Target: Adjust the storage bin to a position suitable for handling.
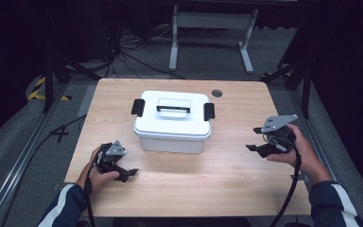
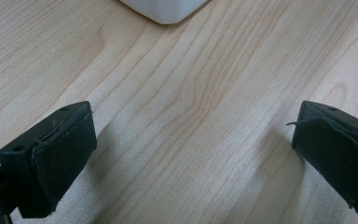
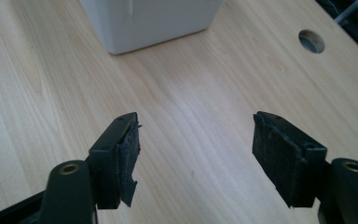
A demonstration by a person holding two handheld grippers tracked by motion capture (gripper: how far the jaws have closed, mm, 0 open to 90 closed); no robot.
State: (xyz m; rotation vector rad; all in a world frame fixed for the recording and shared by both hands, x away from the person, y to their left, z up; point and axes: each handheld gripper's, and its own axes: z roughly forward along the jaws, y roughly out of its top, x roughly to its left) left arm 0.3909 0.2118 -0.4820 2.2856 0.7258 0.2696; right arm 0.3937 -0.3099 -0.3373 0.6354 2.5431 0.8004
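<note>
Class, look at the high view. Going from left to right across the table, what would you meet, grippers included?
left gripper → left black latch → white lidded box with its black handle → right black latch → right gripper

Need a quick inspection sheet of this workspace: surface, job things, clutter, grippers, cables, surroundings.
Surface: wooden table, round hole near far edge.
Job's things: white box, lid on, black handle, black latches at both ends.
Clutter: nothing seen.
Grippers: left gripper and right gripper both open, holding nothing, flanking the box.
Cables: one trails from each gripper; more on the floor beyond.
Surroundings: dark room, grey stand behind table.
</note>
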